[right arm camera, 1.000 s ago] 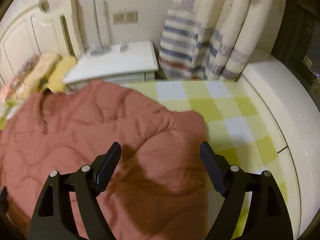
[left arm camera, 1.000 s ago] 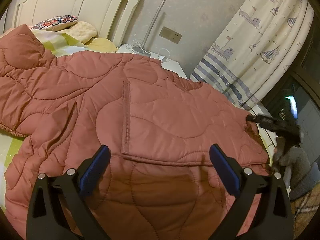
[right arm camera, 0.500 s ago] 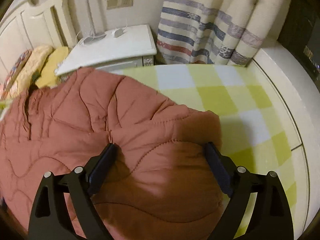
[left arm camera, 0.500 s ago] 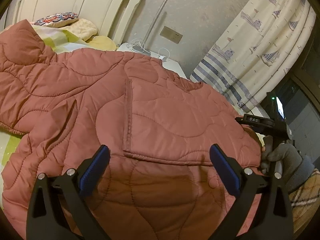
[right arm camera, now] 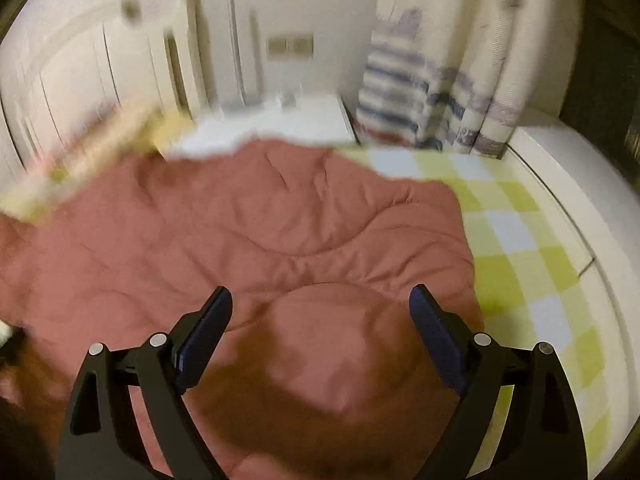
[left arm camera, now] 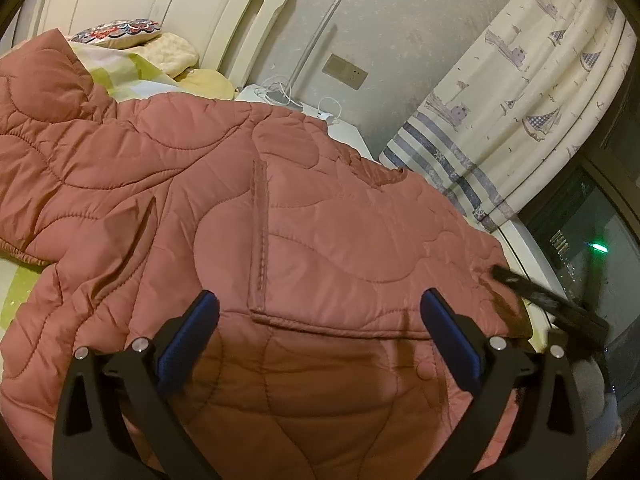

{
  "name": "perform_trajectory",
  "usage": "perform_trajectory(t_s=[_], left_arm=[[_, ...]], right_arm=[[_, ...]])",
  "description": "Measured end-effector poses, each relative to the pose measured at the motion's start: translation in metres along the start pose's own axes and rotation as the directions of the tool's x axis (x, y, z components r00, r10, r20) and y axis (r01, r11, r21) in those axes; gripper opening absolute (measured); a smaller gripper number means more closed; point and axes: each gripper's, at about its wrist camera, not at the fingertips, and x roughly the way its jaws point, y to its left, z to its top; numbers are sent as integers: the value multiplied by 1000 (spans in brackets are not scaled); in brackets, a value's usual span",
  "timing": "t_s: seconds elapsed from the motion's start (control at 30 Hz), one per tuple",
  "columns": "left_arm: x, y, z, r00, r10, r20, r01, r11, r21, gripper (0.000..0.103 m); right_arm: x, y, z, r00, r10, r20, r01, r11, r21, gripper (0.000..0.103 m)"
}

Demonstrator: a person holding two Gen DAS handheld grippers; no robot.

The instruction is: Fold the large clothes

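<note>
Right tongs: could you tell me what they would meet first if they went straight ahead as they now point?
Probably the jacket: the open right tongs hover over its puffed edge, aimed down at it. Depth is unclear in this blurred view.

No text, label or number can be read anywhere.

You have a large dusty-pink quilted padded jacket (left arm camera: 304,216) spread flat across the yellow-green checked bed sheet (right arm camera: 520,248). Its front placket seam (left arm camera: 258,236) faces up, one sleeve (left arm camera: 60,148) extends toward the headboard, and its hem edge (right arm camera: 460,240) lies puffed on the sheet.
</note>
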Motion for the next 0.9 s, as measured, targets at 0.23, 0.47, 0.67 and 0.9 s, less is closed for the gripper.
perform_trajectory(t_s=[0.23, 0.47, 0.67, 0.9], left_arm=[[0, 1, 1, 1000, -3, -1, 3, 1000, -3, 101], [-4, 3, 2, 1000, -16, 10, 16, 1000, -12, 101], [-41, 18, 8, 988, 22, 154, -11, 997, -73, 100], [-142, 121, 9, 910, 191, 369, 12, 875, -484, 99]], right_arm=[[-5, 33, -43, 992, -85, -98, 62, 973, -224, 86], [-42, 32, -68, 996, -83, -45, 74, 983, -170, 86], [-39, 35, -82, 986, -167, 10, 166, 967, -193, 86], [-48, 34, -84, 982, -177, 67, 187, 965, -186, 86]])
